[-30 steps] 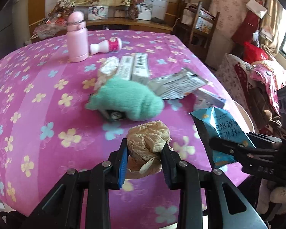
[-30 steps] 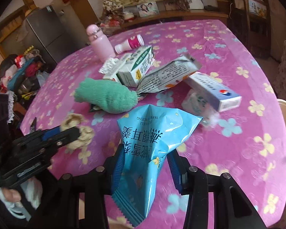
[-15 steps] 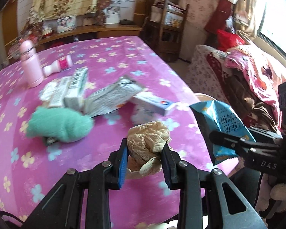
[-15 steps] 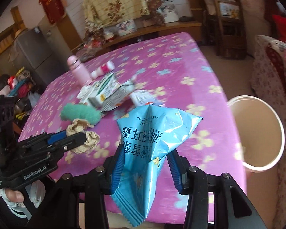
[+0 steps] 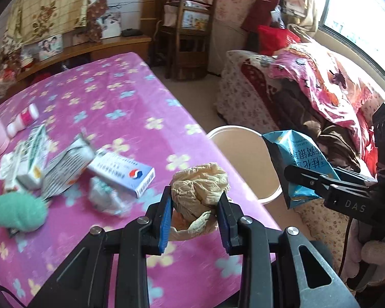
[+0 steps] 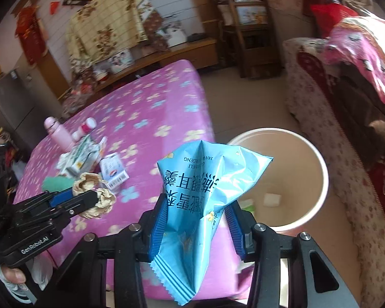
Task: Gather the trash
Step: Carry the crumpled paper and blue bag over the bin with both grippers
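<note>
My left gripper (image 5: pixel 195 208) is shut on a crumpled beige paper wad (image 5: pixel 200 192), held above the pink table's right edge. My right gripper (image 6: pixel 197 215) is shut on a blue snack bag (image 6: pixel 205 187); the bag (image 5: pixel 299 166) hangs over the floor beside the table. A cream round bin (image 6: pixel 318 179) stands on the floor right of the table, with a few scraps on its bottom; its rim (image 5: pixel 233 128) shows beyond the wad. In the right wrist view the left gripper (image 6: pixel 95 200) with the wad (image 6: pixel 100 197) is at the left, over the table.
On the flowered pink table (image 5: pixel 110 97) lie a white-blue box (image 5: pixel 122 172), opened cartons (image 5: pixel 64 164), crumpled plastic (image 5: pixel 104 197), a green cloth (image 5: pixel 15 211), a small white-red bottle (image 5: pixel 23 123) and a pink flask (image 6: pixel 57 133). A sofa with blankets (image 5: pixel 318 87) stands right of the bin.
Both grippers swung right from over the table's clutter toward its right edge, still holding wad and bag. The bin has come into view, now close beneath the blue bag.
</note>
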